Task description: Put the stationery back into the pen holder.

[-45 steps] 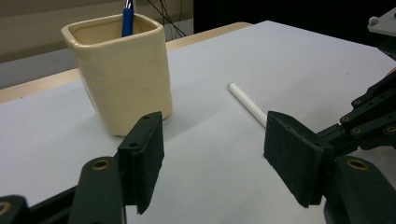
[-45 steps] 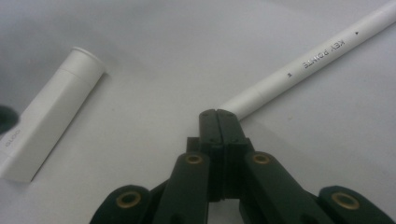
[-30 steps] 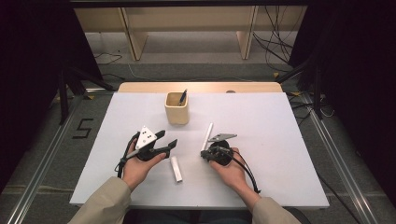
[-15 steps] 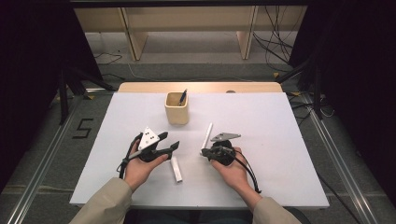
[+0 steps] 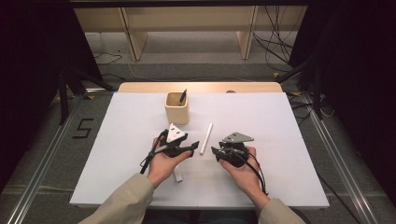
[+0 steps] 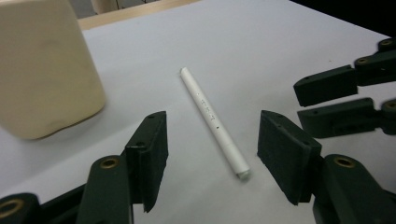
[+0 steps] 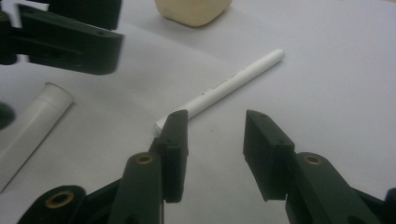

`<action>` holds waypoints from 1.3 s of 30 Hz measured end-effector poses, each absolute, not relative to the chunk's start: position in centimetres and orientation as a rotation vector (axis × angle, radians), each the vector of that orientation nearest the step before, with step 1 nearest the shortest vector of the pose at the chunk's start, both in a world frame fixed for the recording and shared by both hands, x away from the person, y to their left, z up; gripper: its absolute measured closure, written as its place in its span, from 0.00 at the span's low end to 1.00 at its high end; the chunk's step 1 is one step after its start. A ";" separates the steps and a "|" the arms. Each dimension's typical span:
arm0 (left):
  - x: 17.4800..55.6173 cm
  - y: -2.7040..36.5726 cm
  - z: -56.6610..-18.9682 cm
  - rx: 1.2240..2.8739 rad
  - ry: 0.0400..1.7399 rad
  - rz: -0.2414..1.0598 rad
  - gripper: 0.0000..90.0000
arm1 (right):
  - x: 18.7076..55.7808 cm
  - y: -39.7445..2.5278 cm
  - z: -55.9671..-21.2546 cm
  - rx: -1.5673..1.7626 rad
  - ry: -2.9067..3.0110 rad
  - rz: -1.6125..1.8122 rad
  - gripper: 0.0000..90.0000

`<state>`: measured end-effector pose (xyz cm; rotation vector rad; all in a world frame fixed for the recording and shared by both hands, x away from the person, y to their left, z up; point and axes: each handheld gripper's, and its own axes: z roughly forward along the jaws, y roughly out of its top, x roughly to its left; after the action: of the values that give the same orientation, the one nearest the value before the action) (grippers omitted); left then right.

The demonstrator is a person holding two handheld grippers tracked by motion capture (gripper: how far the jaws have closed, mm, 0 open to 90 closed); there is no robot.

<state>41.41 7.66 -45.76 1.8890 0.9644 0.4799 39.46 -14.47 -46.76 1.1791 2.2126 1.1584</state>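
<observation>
**Both grippers closing in on the white pen body**

Over the last second both hands slid inward and a bit forward. The left gripper used to sit over the short white cap; now the cap lies bare behind that hand, partly tucked under it, and the jaw tips point at the pen body instead. The pen body itself hasn't moved — flat on the white table, in front of and between the two grippers, just right of the wooden holder, which has a dark pen standing in it.

Left gripper view: jaws spread wide, pen body lying on the table between them, near end roughly level with the pads, nothing touching yet. The holder looms close on that view's left.

Right gripper: jaws open moderately, empty. In its own view the pen body runs off ahead, its near end hidden just behind one pad; the cap lies off to the side.

My read — the left is lined up for the pick and only needs to drop and close. Cap is untouched, so capping hasn't started.
</observation>
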 end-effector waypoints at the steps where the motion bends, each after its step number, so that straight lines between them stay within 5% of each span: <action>1: 41.8 7.2 -45.8 1.897 0.976 0.484 0.48 | 39.4 -14.6 -46.7 1.177 2.212 1.153 0.65; 14: 45.0 2.8 -47.4 1.966 1.077 0.512 0.58 | 39.2 -16.3 -46.6 1.231 2.120 1.134 0.44; 39: 46.2 1.3 -49.1 2.021 1.152 0.487 0.72 | 39.3 -16.6 -46.8 1.253 2.106 1.134 0.41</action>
<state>46.18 1.32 -49.12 2.0208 1.1515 0.4873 39.29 -16.64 -46.75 1.2532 2.1061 1.1336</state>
